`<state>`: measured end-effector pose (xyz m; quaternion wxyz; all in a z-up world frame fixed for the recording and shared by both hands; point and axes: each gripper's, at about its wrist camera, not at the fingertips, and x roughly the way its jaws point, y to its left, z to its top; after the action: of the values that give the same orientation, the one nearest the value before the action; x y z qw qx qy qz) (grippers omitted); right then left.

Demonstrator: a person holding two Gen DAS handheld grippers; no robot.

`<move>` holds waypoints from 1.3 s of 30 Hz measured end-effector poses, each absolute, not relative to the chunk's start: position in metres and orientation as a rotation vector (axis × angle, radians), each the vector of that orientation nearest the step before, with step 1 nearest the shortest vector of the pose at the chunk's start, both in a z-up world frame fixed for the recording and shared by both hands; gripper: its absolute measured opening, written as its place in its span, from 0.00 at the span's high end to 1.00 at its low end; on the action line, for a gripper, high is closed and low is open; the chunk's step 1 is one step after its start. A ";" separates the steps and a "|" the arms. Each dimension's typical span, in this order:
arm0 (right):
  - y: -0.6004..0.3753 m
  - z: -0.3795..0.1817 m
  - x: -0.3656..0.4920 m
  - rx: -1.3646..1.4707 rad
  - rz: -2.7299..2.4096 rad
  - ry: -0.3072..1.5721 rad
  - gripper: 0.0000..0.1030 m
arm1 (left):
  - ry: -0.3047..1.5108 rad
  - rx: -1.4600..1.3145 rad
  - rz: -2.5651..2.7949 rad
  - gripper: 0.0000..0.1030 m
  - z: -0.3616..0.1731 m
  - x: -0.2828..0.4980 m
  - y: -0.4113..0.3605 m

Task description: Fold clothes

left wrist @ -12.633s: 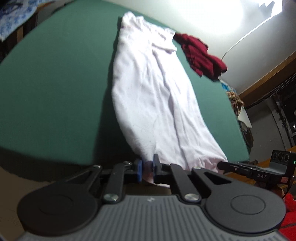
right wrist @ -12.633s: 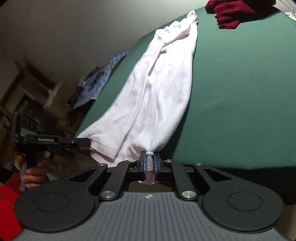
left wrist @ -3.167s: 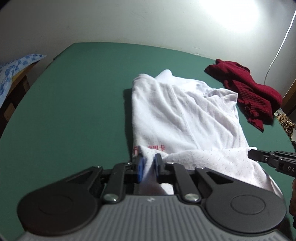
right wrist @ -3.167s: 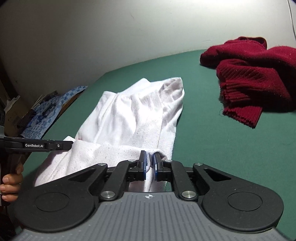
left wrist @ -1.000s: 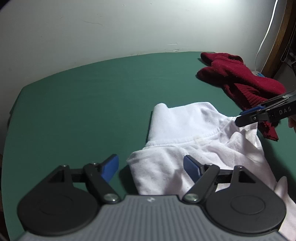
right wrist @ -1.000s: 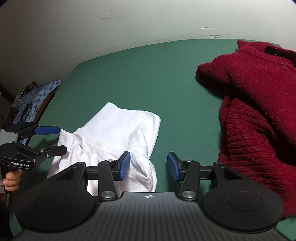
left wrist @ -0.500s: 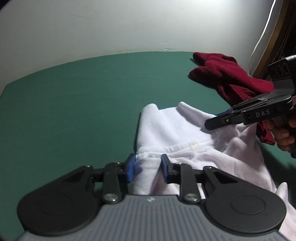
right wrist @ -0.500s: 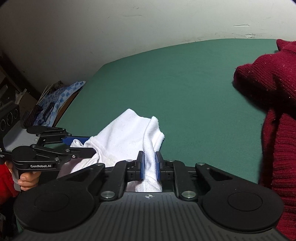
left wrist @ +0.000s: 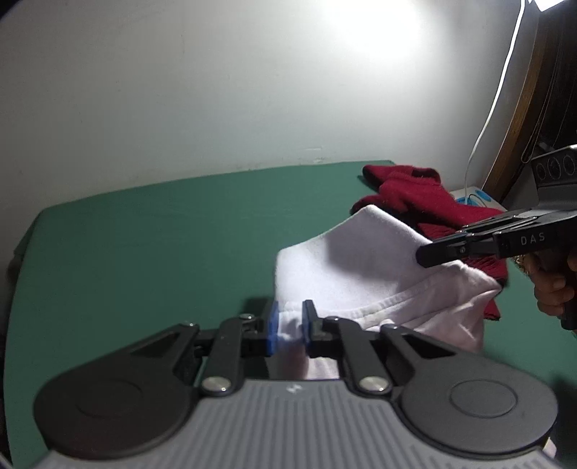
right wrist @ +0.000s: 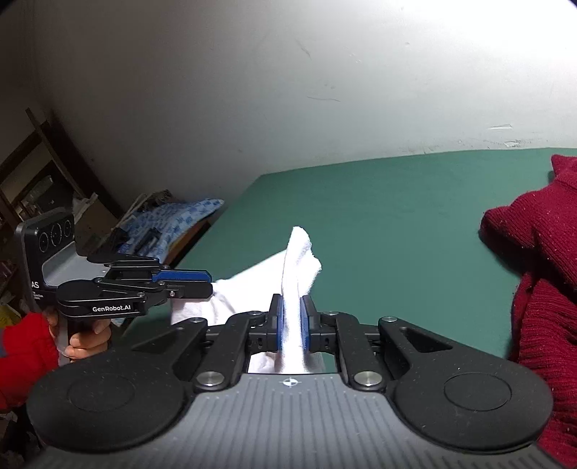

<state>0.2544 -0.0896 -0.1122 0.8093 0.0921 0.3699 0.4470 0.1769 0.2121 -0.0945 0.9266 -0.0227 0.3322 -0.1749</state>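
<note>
While both grippers pinch it, the white shirt (left wrist: 364,274) hangs in a bunch just above the green worktop (left wrist: 144,245). The left gripper (left wrist: 290,326) has its jaws pressed together on a bit of the shirt's edge. The right gripper (right wrist: 292,323) has its jaws squeezed on another fold — a white tip of cloth sticks up past them. In the left wrist view the right gripper (left wrist: 425,254) shows from the side, its tip touching the shirt, with a hand (left wrist: 551,285) on its handle.

Beyond the shirt, on the far right part of the worktop, lies a dark red sweater (left wrist: 425,202) in a heap. Next to the sweater a thin white cord (left wrist: 494,108) runs up a plain white wall (left wrist: 180,90). A bright light (left wrist: 371,32) shines on that wall. Past the worktop's left edge sits some blue patterned cloth (right wrist: 173,220) — with dark wooden shelves (right wrist: 39,169) near it.
</note>
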 end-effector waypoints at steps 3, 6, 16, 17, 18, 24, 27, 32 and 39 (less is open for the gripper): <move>-0.099 -0.099 0.235 0.217 0.983 0.772 0.90 | 0.635 -0.064 -0.380 0.94 -0.073 0.143 0.217; -0.102 -0.097 0.220 0.209 0.983 0.767 0.91 | 0.627 -0.042 -0.397 0.92 -0.067 0.115 0.216; -0.091 -0.114 0.190 0.156 0.915 0.770 0.95 | 0.780 -0.001 -0.285 0.77 -0.110 0.115 0.205; -0.090 -0.115 0.187 0.151 0.908 0.770 0.94 | 0.787 -0.011 -0.286 0.77 -0.112 0.112 0.204; -0.089 -0.117 0.184 0.146 0.901 0.771 0.90 | 0.792 -0.019 -0.289 0.72 -0.113 0.109 0.203; -0.085 -0.137 0.200 0.107 0.786 0.769 0.58 | 0.758 0.035 -0.292 0.48 -0.116 0.083 0.189; -0.085 -0.142 0.217 0.106 0.764 0.775 0.55 | 0.770 0.027 -0.273 0.45 -0.123 0.082 0.193; -0.082 -0.148 0.248 0.137 0.704 0.810 0.49 | 0.793 -0.034 -0.233 0.45 -0.135 0.099 0.214; -0.083 -0.169 0.281 0.194 0.635 0.913 0.47 | 0.834 -0.118 -0.237 0.41 -0.156 0.166 0.228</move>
<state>0.2809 -0.0830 -0.1691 0.8448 0.0919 0.4327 0.3009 0.1664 0.2277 -0.1557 0.9059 -0.0570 0.4036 -0.1147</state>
